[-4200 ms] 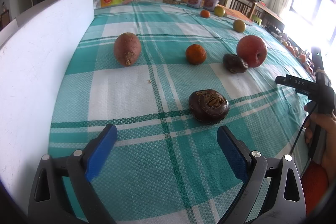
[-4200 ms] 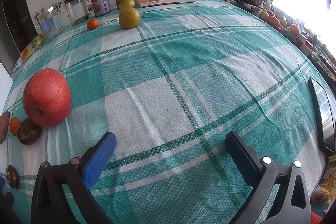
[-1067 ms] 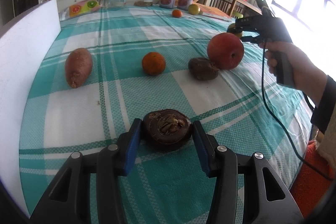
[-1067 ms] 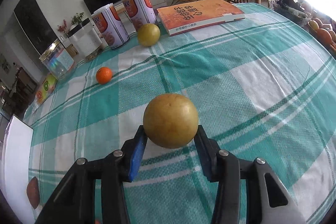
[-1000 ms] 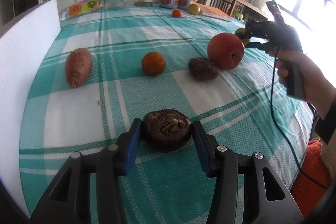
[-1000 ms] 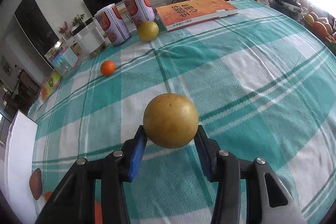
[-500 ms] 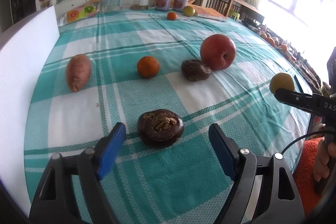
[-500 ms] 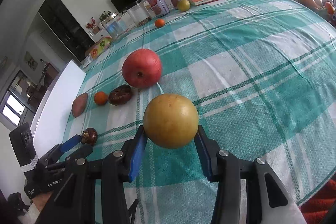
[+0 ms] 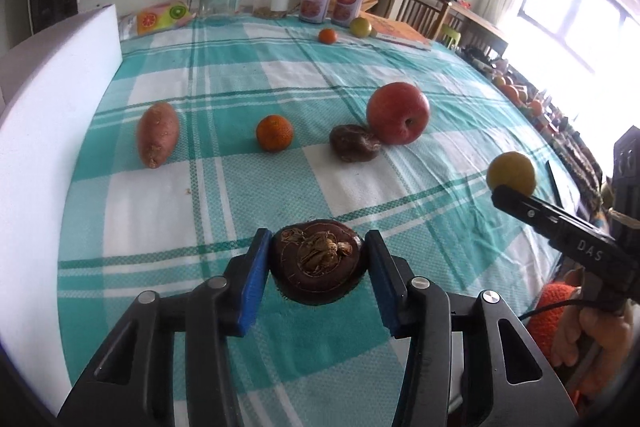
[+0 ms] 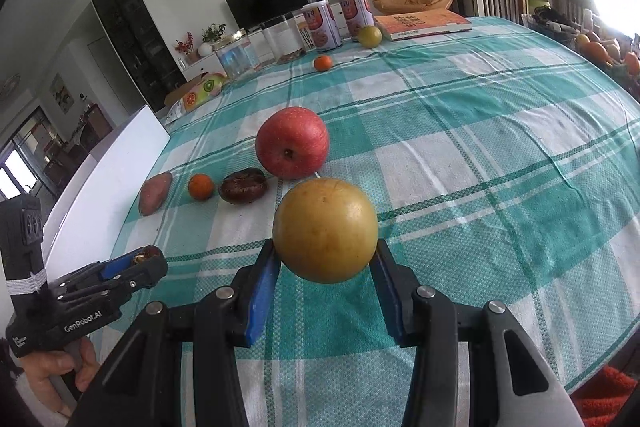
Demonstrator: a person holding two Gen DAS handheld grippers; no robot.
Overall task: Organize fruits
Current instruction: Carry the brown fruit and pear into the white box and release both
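Table (image 9: 400, 187) under a teal-and-white checked cloth, a white foam board (image 9: 48, 147) upright along its left edge; a row of produce lies across the middle: round red apple (image 9: 398, 113), brown wrinkled fruit (image 9: 354, 143) touching the apple's near side, small orange tangerine (image 9: 274, 133), reddish tapered sweet potato (image 9: 157, 133) nearest the board; far end holds two printed tins (image 9: 332, 3), glass jars, a second tangerine and a greenish fruit beside an orange book. Right tool (image 10: 325, 269), blue pads pressed on a round yellow-brown pear (image 10: 325, 229), held above the cloth near the apple. Left tool (image 9: 316, 267): jaws have just been closing and now clamp a dark brown, flat, round water chestnut (image 9: 316, 267), held just clear of the cloth at the table's near edge. A hand (image 9: 592, 331) grips the right tool's handle.
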